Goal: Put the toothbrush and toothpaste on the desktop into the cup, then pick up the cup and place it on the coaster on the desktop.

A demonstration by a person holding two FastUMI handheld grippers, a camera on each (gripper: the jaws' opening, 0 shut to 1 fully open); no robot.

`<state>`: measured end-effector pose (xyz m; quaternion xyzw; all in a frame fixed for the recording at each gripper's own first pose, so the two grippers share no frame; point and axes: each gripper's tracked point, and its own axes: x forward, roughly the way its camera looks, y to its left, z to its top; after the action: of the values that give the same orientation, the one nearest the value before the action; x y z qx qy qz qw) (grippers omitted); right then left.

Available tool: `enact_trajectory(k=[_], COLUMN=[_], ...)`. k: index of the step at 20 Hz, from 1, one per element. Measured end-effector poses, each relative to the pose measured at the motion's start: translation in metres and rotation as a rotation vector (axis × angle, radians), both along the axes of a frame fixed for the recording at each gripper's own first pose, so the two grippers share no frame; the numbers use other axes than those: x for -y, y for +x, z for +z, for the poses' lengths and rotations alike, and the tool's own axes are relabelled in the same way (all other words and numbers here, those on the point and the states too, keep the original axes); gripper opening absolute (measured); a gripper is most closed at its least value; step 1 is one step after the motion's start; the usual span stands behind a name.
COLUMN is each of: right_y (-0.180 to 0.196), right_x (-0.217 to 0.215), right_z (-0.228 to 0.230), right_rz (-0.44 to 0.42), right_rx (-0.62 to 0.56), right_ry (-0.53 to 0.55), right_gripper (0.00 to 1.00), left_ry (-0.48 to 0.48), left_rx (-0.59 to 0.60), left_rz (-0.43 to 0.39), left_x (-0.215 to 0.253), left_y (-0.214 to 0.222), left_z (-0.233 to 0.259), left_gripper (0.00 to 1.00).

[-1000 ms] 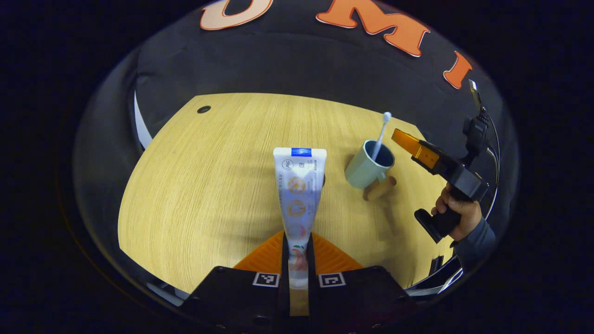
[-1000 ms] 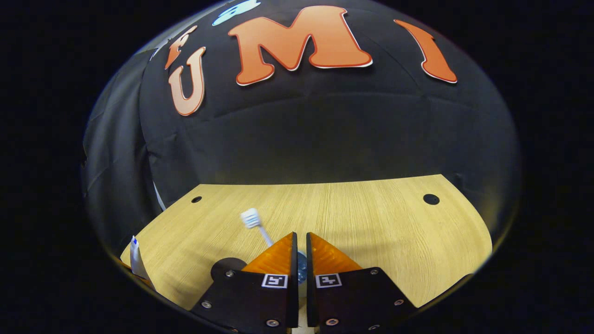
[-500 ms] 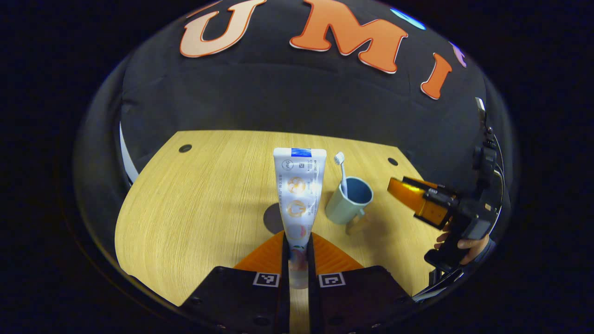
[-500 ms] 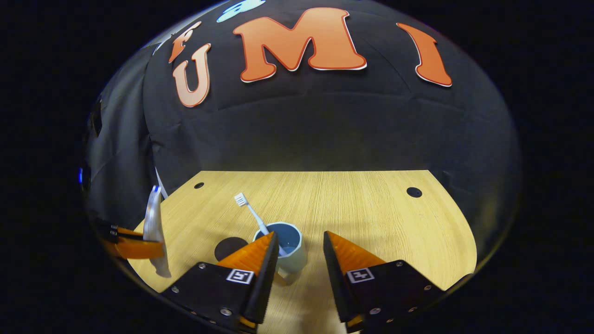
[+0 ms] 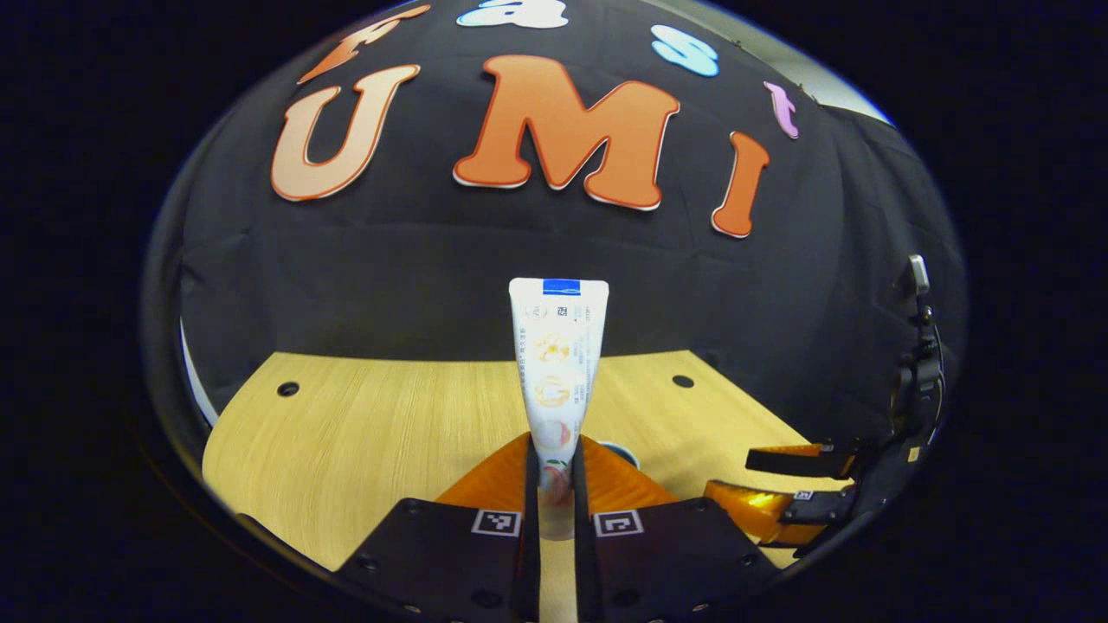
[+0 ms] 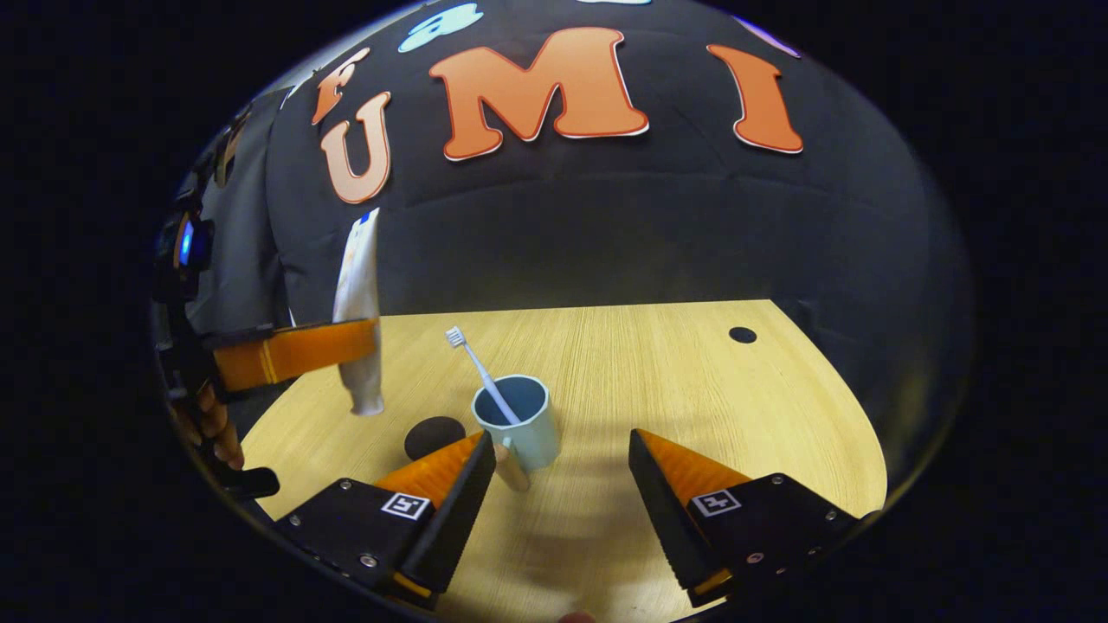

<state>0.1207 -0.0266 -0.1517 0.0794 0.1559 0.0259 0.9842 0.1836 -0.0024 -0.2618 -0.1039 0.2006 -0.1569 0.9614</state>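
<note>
Toothpaste [image 5: 554,363] stands upright in the left tongs [image 5: 554,484], whose two fingers are pressed against its lower end from both sides; the flat crimped end points up, in front of the booth's dark wall. In the right gripper view the same tube [image 6: 359,320] hangs cap-down above the left part of the bench [image 6: 692,389], clear of the wood and held crosswise by the left tongs [image 6: 346,344], with a person's hand [image 6: 208,428] on the handle below them.

The cup [image 6: 517,422] sits on the bench just beyond the right tongs [image 6: 563,463] — pale outside, darker blue inside, with a wooden handle [image 6: 511,465] that points toward the near edge and lies beside the left-hand finger. A toothbrush [image 6: 479,370] stands in the cup, leaning toward the left edge, bristle head up. The right tongs are spread wide, holding nothing, and their fingers stop short of the cup's body. A dark round coaster [image 6: 434,435] lies flat just beside the cup, between it and the hanging tube.

In the left gripper view a sliver of the cup's rim [image 5: 621,451] peeks past the right-hand finger, and the right tongs [image 5: 783,480] show near the bench's right edge, fingers apart.
</note>
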Motion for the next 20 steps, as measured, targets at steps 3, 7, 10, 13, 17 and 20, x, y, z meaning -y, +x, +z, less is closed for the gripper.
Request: enact_trajectory(k=[3, 7, 10, 13, 17, 20], right_y=[-0.008, -0.009, -0.010, -0.012, -0.016, -0.016], right_x=[0.012, 0.017, 0.023, 0.029, 0.038, 0.038], right_z=[-0.004, -0.003, -0.001, -0.001, -0.009, -0.013], right_rz=[-0.039, -0.064, -0.072, -0.072, -0.070, -0.061], right_rx=[0.023, 0.029, 0.043, 0.045, 0.044, 0.038], right_ry=[-0.017, -0.003, 0.004, -0.006, -0.029, -0.041], right_gripper=[0.94, 0.94, 0.94, 0.94, 0.94, 0.94], left_ry=[-0.024, -0.034, -0.011, -0.009, 0.018, 0.038], left_rx=[0.074, 0.136, 0.172, 0.190, 0.194, 0.198], left_rz=[-0.011, -0.027, -0.024, -0.028, -0.020, 0.011], left_x=[0.021, 0.054, 0.070, 0.083, 0.092, 0.089], left_y=[0.018, 0.037, 0.044, 0.046, 0.047, 0.039], left_z=[0.003, -0.011, -0.024, -0.041, -0.065, -0.079], left_gripper=[0.16, 0.16, 0.16, 0.16, 0.16, 0.16])
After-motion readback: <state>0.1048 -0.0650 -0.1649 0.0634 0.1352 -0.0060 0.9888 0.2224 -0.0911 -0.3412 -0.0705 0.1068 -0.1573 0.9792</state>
